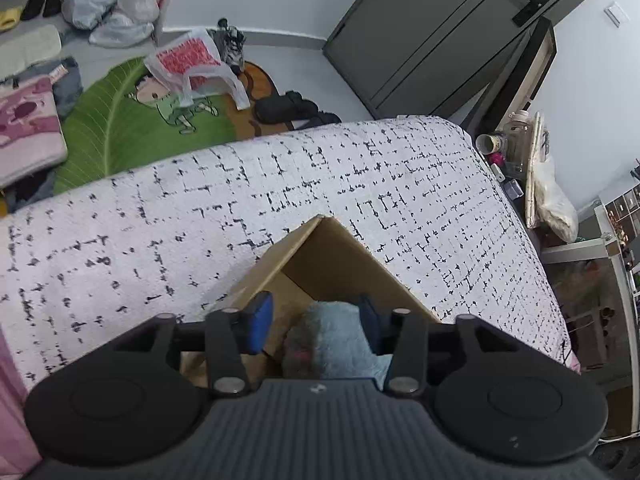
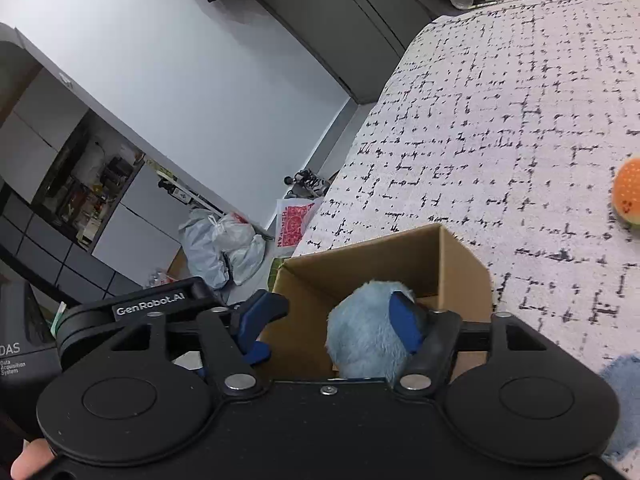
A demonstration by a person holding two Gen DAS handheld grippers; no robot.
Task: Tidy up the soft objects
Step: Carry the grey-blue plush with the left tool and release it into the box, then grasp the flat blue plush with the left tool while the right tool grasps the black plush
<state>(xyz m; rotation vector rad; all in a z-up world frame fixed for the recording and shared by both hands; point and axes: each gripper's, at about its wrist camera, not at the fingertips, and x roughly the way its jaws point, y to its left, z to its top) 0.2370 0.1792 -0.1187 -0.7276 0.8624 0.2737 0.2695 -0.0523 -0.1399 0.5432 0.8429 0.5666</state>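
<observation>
Reading "GenRobot.AI": left tool [image 2: 264, 320]

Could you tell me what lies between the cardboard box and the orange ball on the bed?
Only bare patterned bedcover separates the cardboard box from the orange ball, as the right wrist view shows.

A cardboard box [image 2: 384, 264] sits on the bed [image 2: 500, 140] near its edge, a plush toy [image 2: 368, 332] inside it. A ball [image 2: 628, 196] lies on the bed, well right of the box.
</observation>
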